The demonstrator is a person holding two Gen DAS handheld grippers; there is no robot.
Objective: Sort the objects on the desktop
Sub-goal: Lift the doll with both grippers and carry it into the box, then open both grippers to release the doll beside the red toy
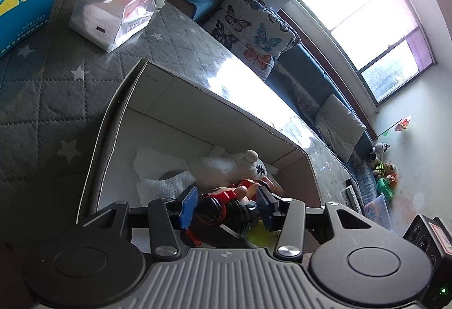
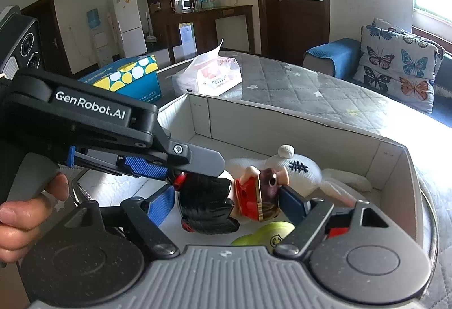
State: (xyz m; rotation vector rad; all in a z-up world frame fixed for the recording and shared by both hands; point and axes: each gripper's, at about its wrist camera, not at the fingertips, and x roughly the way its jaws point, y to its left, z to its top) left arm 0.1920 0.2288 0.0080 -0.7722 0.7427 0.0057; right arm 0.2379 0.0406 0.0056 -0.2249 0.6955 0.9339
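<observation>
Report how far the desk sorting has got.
Done: a white plush toy and a yellow-green item already lie in the cardboard box. In hand: a doll sits between both claws, left and right, over the box. Left: the tissue pack and blue box remain on the table.

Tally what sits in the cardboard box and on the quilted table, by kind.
Toys in the white cardboard box: 3 (black-haired red doll, white knitted plush, yellow-green ball)
White paper towel in the box: 1
Tissue containers on the grey quilted table: 2 (blue dotted tissue box, white plastic tissue pack)
Total: 6
</observation>
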